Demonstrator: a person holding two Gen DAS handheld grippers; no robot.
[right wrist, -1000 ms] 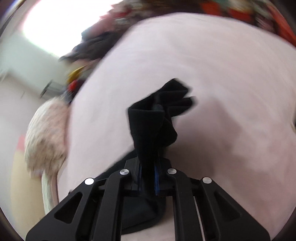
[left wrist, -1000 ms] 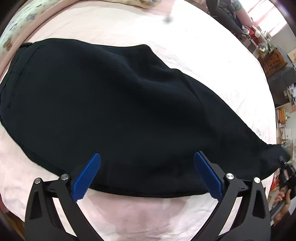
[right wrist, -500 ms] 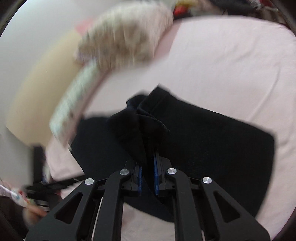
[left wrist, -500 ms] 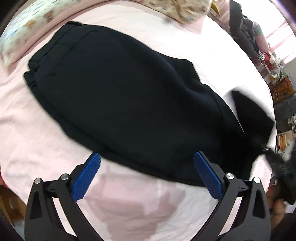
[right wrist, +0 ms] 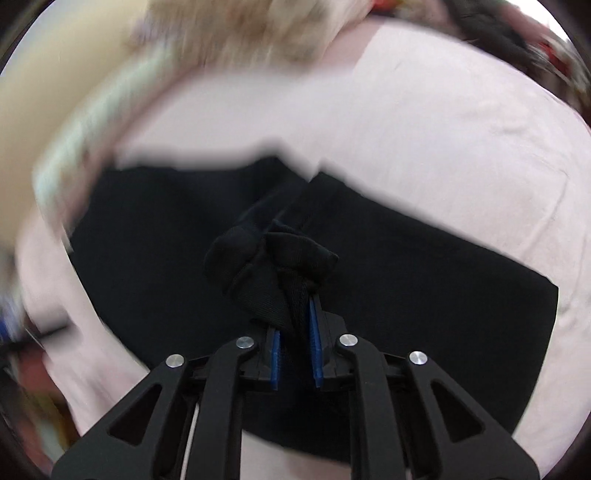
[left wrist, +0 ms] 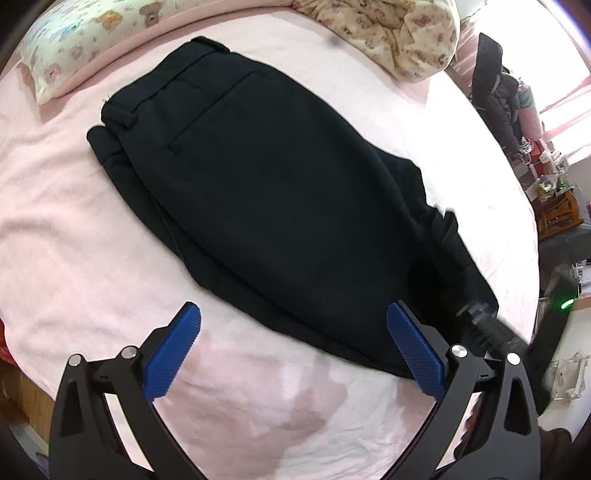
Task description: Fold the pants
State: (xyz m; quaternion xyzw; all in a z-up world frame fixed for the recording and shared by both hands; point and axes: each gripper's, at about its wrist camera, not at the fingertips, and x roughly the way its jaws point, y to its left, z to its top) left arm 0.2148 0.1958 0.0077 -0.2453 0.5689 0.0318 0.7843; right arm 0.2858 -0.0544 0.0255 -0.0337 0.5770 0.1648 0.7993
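Note:
Black pants [left wrist: 280, 192] lie folded lengthwise on the pink bedsheet [left wrist: 74, 236], waistband at the far left, back pocket up. My left gripper [left wrist: 291, 350] is open and empty, just above the sheet at the pants' near edge. My right gripper [right wrist: 295, 354] is shut on the bunched leg ends of the pants [right wrist: 273, 269] and holds them over the rest of the black cloth [right wrist: 443, 295]. The right gripper also shows at the right edge of the left wrist view [left wrist: 487, 325], blurred.
A patterned pillow [left wrist: 92, 33] and a crumpled patterned blanket [left wrist: 391, 33] lie at the head of the bed. A chair with clothes [left wrist: 495, 85] and cluttered furniture [left wrist: 554, 199] stand beyond the bed's right side.
My right gripper has carried the leg ends over toward the waistband side, folding the pants. My left gripper has pulled back and up, so the whole garment shows.

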